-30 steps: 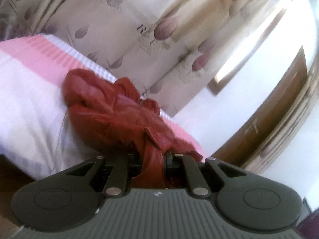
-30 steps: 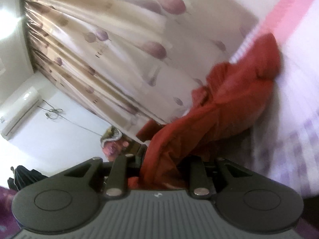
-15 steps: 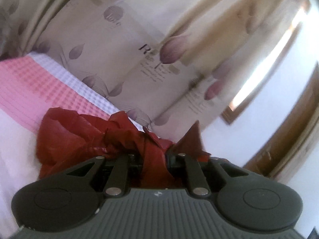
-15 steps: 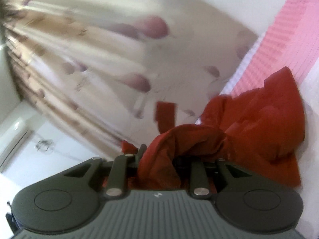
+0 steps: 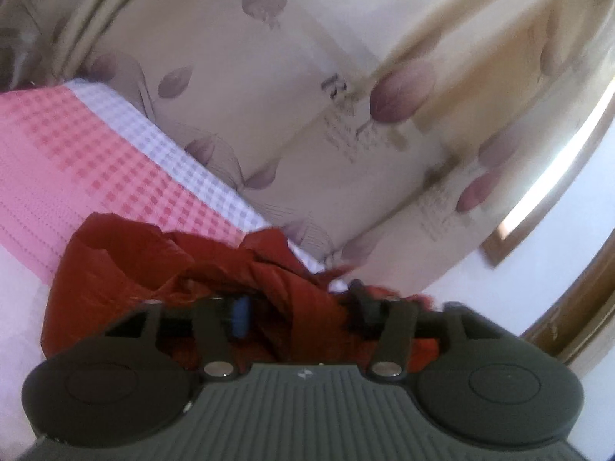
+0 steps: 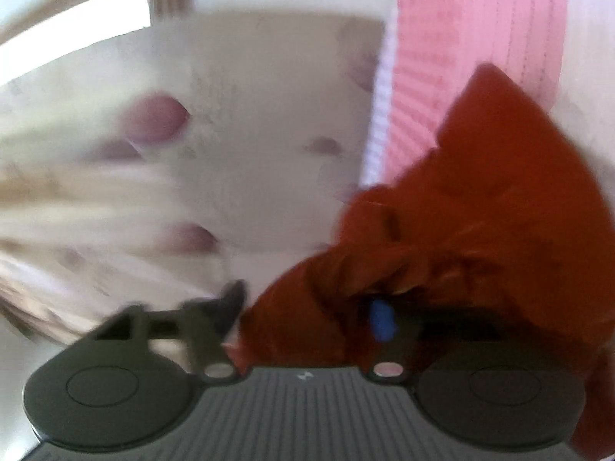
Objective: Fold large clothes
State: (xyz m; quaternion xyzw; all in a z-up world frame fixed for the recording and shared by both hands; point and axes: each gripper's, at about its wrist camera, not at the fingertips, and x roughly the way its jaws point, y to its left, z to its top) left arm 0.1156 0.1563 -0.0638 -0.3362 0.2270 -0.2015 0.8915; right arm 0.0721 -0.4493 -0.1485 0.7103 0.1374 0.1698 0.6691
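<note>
Red garment point(image 5: 127, 269) heaped on the bed point(image 5: 69, 153).
Left gripper point(image 5: 300, 307) and right gripper point(image 6: 311, 307): fingers spread, just opening; cloth loose between them.

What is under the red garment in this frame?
The red garment lies bunched on a bedspread, pink checked with a white checked edge, which shows around it. The part directly beneath is covered, and so is anything lying there.

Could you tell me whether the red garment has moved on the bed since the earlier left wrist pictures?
Yes. The red garment now lies bunched lower, nearer the camera, below the bed's pink band.
</note>
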